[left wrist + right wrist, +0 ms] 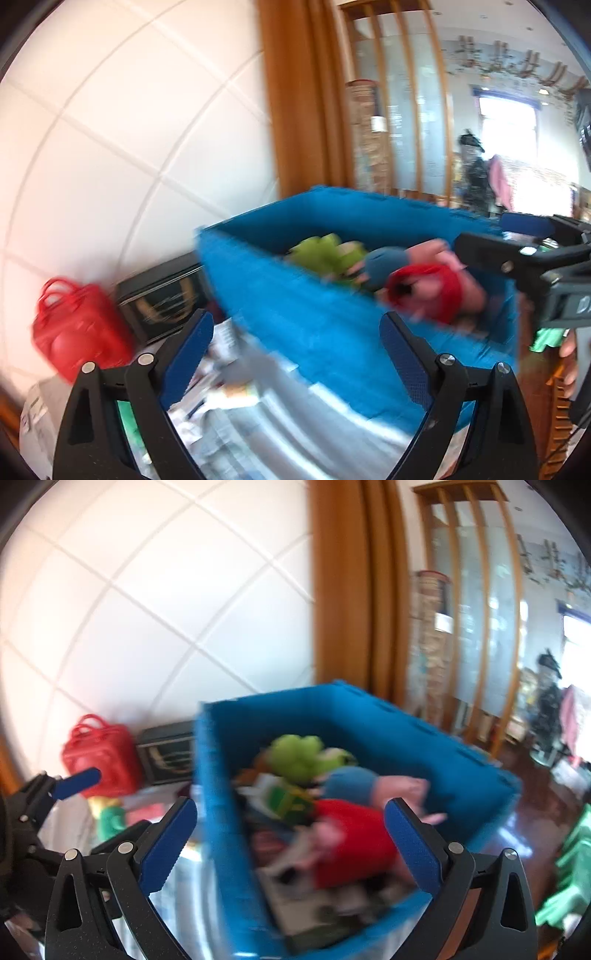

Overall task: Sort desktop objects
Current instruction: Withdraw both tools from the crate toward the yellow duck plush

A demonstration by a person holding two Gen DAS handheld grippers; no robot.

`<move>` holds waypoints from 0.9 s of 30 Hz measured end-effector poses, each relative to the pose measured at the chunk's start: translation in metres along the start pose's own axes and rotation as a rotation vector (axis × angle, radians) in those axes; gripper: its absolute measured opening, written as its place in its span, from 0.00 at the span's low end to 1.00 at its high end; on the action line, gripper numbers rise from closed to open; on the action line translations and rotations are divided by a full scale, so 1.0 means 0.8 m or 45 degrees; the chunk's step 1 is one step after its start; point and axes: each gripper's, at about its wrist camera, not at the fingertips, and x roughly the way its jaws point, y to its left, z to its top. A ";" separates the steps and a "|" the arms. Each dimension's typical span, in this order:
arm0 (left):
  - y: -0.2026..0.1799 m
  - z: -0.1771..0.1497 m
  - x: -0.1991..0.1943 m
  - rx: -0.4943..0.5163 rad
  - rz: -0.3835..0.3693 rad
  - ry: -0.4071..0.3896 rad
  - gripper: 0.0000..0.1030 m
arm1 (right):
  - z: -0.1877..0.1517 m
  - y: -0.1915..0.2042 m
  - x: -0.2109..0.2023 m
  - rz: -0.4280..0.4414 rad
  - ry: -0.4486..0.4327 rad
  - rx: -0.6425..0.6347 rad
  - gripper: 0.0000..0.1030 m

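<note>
Both grippers are spread and empty: the left gripper and the right gripper hang before the blue bin; soft toys fill it, the red plush at five o'clock of the green one; light, squashy, probably best pinched mid-body.

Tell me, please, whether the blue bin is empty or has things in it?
It has things in it: the blue bin holds a green plush toy, a red-and-pink plush and other blurred items.

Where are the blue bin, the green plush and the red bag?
blue bin [388,720]: right wrist view, far wall.
green plush [295,757]: right wrist view, its body.
red bag [79,328]: left wrist view, its front.
</note>
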 end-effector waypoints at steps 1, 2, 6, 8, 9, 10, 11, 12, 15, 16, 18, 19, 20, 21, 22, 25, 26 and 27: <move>0.014 -0.009 -0.003 -0.008 0.020 0.015 0.90 | -0.003 0.015 0.004 0.027 0.000 -0.009 1.00; 0.030 -0.020 -0.005 -0.019 0.043 0.035 0.90 | -0.007 0.030 0.009 0.055 0.005 -0.018 1.00; 0.106 -0.067 -0.011 -0.092 0.157 0.128 0.90 | -0.024 0.095 0.043 0.169 0.074 -0.052 1.00; 0.146 -0.091 -0.013 -0.134 0.223 0.173 0.90 | -0.033 0.123 0.061 0.214 0.116 -0.067 1.00; 0.161 -0.100 -0.015 -0.148 0.246 0.192 0.90 | -0.038 0.138 0.073 0.234 0.139 -0.079 1.00; 0.179 -0.112 -0.015 -0.164 0.276 0.217 0.90 | -0.044 0.156 0.086 0.249 0.164 -0.095 1.00; 0.195 -0.122 -0.014 -0.179 0.301 0.240 0.90 | -0.049 0.171 0.097 0.258 0.186 -0.108 1.00; 0.212 -0.134 -0.015 -0.195 0.330 0.265 0.90 | -0.052 0.183 0.107 0.265 0.205 -0.117 1.00; 0.265 -0.167 -0.009 -0.269 0.406 0.340 0.90 | -0.066 0.225 0.143 0.300 0.280 -0.145 1.00; 0.277 -0.176 -0.009 -0.290 0.420 0.356 0.90 | -0.070 0.243 0.159 0.313 0.311 -0.157 1.00; 0.305 -0.195 -0.006 -0.339 0.440 0.386 0.90 | -0.074 0.268 0.183 0.324 0.348 -0.173 1.00; 0.318 -0.202 -0.001 -0.360 0.447 0.402 0.90 | -0.078 0.283 0.197 0.324 0.371 -0.179 1.00; 0.329 -0.210 0.004 -0.377 0.451 0.418 0.90 | -0.081 0.296 0.211 0.330 0.395 -0.181 1.00; 0.342 -0.218 0.011 -0.393 0.454 0.435 0.90 | -0.084 0.308 0.225 0.342 0.419 -0.173 1.00; 0.356 -0.225 0.020 -0.407 0.458 0.454 0.90 | -0.088 0.323 0.246 0.365 0.451 -0.157 1.00; 0.388 -0.240 0.048 -0.438 0.469 0.496 0.90 | -0.095 0.362 0.301 0.399 0.550 -0.174 1.00; 0.398 -0.245 0.057 -0.447 0.472 0.504 0.90 | -0.096 0.375 0.318 0.409 0.571 -0.195 1.00; 0.405 -0.248 0.062 -0.455 0.473 0.510 0.90 | -0.097 0.385 0.331 0.403 0.585 -0.210 0.99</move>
